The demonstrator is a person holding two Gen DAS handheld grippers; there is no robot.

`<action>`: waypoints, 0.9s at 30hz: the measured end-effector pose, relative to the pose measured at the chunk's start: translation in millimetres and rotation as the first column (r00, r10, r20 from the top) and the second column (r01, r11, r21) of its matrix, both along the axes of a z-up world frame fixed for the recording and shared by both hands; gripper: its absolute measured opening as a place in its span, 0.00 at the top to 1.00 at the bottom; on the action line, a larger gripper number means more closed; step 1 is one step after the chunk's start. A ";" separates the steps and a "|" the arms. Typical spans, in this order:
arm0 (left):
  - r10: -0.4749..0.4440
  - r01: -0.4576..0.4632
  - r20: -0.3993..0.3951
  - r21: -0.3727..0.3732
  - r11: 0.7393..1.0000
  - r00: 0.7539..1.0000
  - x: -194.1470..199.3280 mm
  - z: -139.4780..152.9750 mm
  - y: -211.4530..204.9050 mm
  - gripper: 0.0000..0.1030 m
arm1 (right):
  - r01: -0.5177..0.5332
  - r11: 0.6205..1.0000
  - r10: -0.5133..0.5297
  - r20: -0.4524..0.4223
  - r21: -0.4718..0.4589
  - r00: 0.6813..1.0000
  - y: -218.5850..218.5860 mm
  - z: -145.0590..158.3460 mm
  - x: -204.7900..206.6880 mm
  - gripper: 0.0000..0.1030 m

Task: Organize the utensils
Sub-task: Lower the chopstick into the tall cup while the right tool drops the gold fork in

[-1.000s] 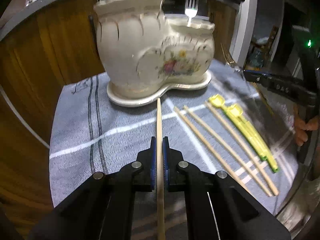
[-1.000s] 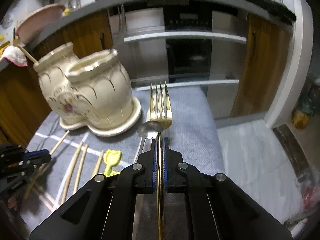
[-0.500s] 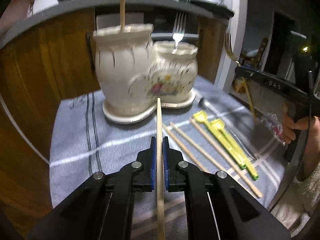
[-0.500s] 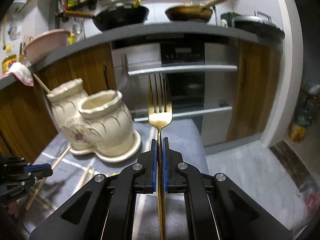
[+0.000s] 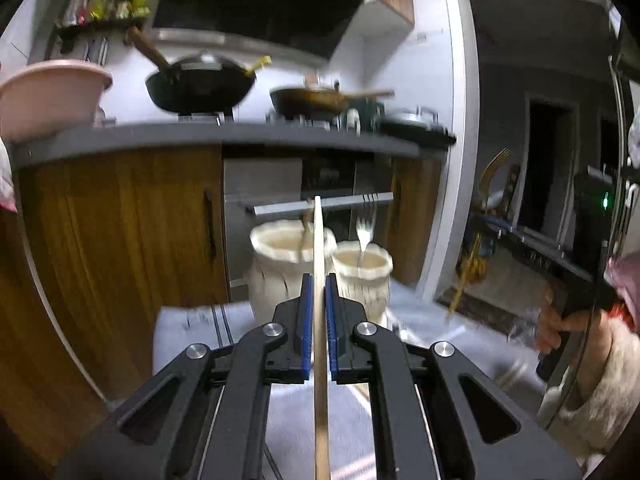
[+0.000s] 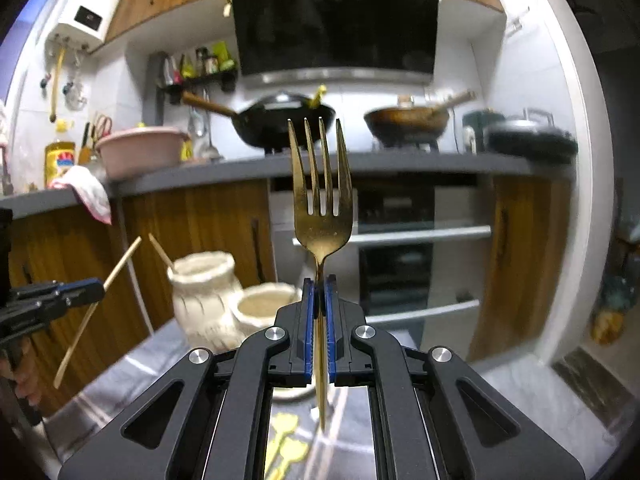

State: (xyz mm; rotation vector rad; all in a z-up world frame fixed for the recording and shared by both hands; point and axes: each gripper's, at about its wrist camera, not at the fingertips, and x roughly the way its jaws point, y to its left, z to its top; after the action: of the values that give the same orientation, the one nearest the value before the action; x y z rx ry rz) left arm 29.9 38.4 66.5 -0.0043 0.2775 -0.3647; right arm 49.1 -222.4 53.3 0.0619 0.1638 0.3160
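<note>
black wok behind fork

Both the left gripper and right gripper point nearly level, fingers clamped tight.

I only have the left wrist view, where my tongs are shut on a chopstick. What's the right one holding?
Observer: The right tongs are shut on a gold fork, pinched at its neck, tines up.
Operator: How does my chopstick sit?
Observer: The left tongs pinch the chopstick near its upper end; most of it hangs below, slanted.
Operator: Anything lying flat?
Observer: Yellow utensils lie on the cloth, below the right tongs.
</note>
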 end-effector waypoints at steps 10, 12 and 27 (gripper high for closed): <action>-0.024 0.036 0.095 -0.127 0.991 0.995 55.8 57.5 21.7 0.94 | -0.080 0.995 0.078 0.044 0.057 0.996 23.0 40.3 27.5 0.94; -0.025 0.041 0.110 -0.146 0.988 0.994 71.3 63.7 22.8 0.94 | -0.088 0.994 0.084 0.063 0.065 0.995 28.0 47.2 35.9 0.94; -0.019 0.040 0.118 -0.172 0.984 0.993 172.9 50.9 -7.6 0.94 | -0.071 0.982 0.076 -0.022 0.173 0.997 35.1 26.1 107.1 0.94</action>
State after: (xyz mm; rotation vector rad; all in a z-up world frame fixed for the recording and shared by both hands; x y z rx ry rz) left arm 202.8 30.8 117.4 -0.1506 0.1298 -0.4164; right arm 156.2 -187.3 79.3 0.2324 0.1670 0.4025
